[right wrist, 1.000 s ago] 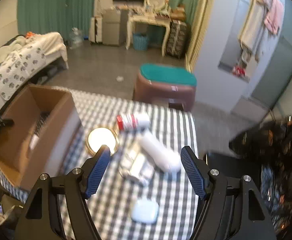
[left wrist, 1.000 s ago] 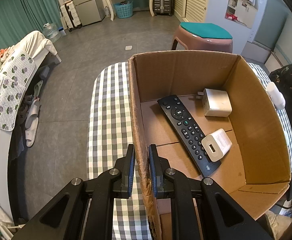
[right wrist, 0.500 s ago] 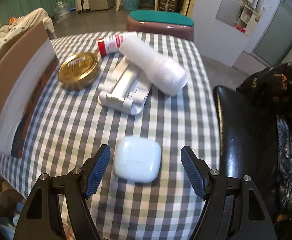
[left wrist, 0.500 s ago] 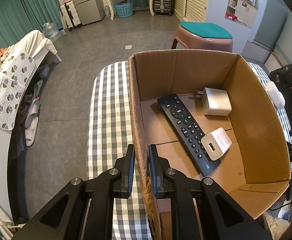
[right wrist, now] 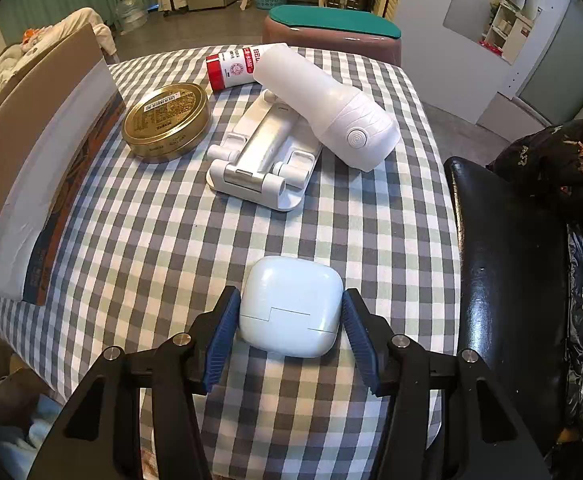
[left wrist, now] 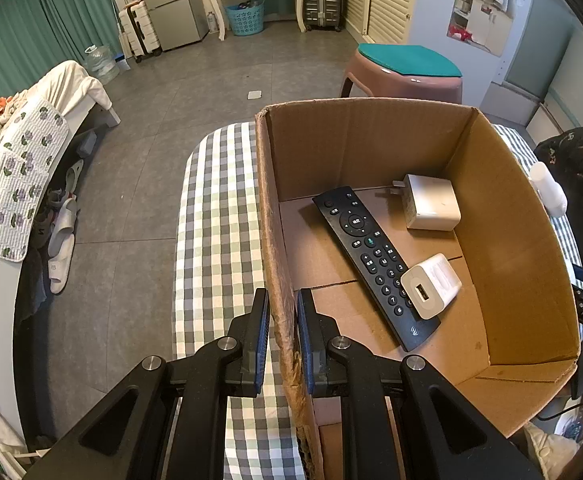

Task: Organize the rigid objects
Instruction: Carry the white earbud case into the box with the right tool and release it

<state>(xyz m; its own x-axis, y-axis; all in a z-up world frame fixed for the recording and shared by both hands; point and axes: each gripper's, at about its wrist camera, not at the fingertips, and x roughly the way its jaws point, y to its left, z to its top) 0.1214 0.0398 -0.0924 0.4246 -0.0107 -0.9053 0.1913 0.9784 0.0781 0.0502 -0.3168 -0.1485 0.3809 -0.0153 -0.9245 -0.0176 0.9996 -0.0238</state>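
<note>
Both wrist views look down closely, sharing the cardboard box (left wrist: 511, 240) and checked table (right wrist: 151, 220).

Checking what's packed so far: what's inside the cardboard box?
Inside the cardboard box: a black remote, a white plug adapter and a white USB charger lying on the remote's lower end. The near-left corner is hidden.

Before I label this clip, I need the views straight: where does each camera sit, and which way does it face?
Left wrist: sits on the left gripper, looking along its fingers into the box at a remote and two chargers; both fingers show, closed on the box wall.
Right wrist: sits on the right gripper, looking across the table at the earbud case, stand, bottle and tin; its fingers flank the case, the gaps too slim to judge contact.
Shared: box, checked cloth, bottle, teal stool.
</note>
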